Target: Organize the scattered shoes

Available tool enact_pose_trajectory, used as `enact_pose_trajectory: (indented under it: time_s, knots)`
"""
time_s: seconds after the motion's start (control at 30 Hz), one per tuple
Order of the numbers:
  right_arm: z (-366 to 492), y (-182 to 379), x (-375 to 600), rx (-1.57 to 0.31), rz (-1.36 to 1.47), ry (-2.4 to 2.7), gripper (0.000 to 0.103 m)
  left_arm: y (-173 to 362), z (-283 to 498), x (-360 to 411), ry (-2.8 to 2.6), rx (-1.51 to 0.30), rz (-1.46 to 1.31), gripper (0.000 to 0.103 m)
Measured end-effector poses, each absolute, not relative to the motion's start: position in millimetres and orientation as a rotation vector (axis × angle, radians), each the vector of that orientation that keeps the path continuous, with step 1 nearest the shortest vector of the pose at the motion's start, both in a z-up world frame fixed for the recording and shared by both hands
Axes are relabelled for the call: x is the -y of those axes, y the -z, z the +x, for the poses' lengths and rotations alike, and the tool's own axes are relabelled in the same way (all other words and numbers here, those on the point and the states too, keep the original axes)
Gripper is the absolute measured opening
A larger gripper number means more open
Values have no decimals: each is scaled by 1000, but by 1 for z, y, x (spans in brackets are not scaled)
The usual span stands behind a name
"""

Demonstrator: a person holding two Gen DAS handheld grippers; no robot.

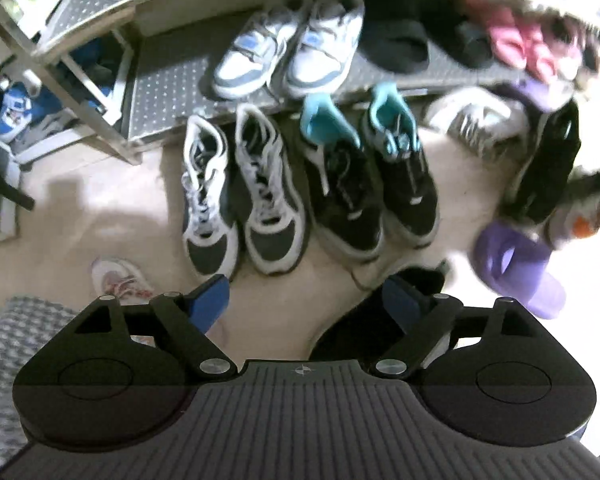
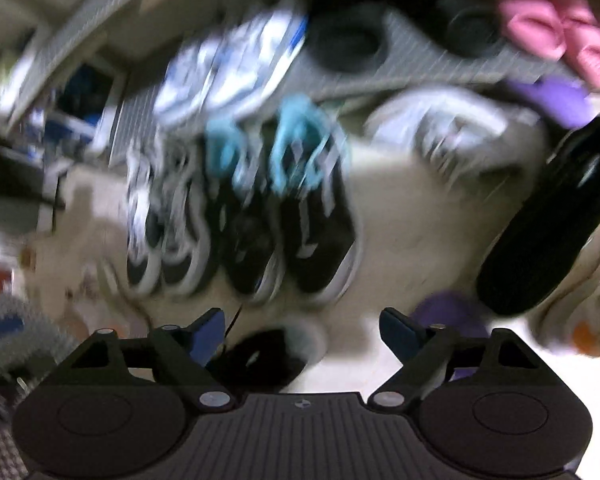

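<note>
On the floor (image 1: 100,208) at the front edge of the low rack (image 1: 160,92), two pairs stand side by side, toes toward the camera: grey-white sneakers (image 1: 240,196) on the left, black sneakers with teal lining (image 1: 368,176) just beside them on the right; heels of both pairs sit at or under the rack's front edge; on the rack's bottom shelf, white-blue sneakers (image 1: 288,48) sit as a pair, black slippers (image 1: 396,40) next along, pink slippers (image 1: 528,44) toward the right end; loose on the floor right of the rows: a white sneaker (image 1: 476,120), a black shoe (image 1: 548,168) tilted on its side, a purple slide (image 1: 516,268) near it; a pink-white shoe (image 1: 120,276) lies apart at lower left, by a grey mat (image 1: 16,340); left gripper (image 1: 306,300) fingers spread wide, holding nothing, a dark shoe (image 1: 364,324) just below its right finger; right gripper (image 2: 302,332) also spread wide and empty; right view badly blurred, same rows visible, a black shoe toe (image 2: 264,352) near its left finger, contact unclear.
</note>
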State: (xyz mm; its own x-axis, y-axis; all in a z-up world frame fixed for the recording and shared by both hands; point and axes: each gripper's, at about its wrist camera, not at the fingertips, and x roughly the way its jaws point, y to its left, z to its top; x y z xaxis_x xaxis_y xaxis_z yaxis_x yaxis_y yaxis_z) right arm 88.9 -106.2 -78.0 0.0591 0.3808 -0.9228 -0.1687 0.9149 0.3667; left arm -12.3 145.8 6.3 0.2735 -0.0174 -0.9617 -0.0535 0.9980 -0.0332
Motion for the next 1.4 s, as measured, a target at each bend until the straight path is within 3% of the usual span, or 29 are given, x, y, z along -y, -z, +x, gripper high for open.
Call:
enact_pose_trajectory:
  time_s: [0.07, 0.1, 0.27, 0.47, 0.7, 0.77, 0.8, 0.97, 1.13, 1.4]
  knots:
    - [79, 92, 85, -1490, 206, -465, 50, -8, -7, -153, -26, -1295, -105, 82]
    - [74, 100, 71, -1513, 215, -506, 48, -10, -4, -157, -25, -1290, -122, 83]
    - [75, 133, -3, -1589, -7, -608, 48, -19, 4, -171, -79, -1236, -27, 87]
    - [86, 174, -47, -1638, -195, -593, 47, 11, 10, -186, -74, -1365, -31, 87]
    - [85, 198, -71, -1619, -265, -681, 26, 44, 11, -184, -95, -1473, 87, 86]
    - [84, 202, -74, -1617, -307, -696, 8, 44, 12, -185, -93, -1468, 88, 87]
    - [84, 204, -76, -1616, -328, -703, 5, 43, 12, -185, -94, -1465, 87, 87]
    - [84, 201, -76, -1588, -368, -723, 3, 41, 11, -181, -86, -1455, 89, 87]
    - [87, 163, -59, -1540, -236, -776, 3, 35, 12, -176, -77, -1431, 98, 87]
    - [73, 158, -15, -1638, -159, -583, 3, 33, 12, -160, -32, -1422, 132, 87]
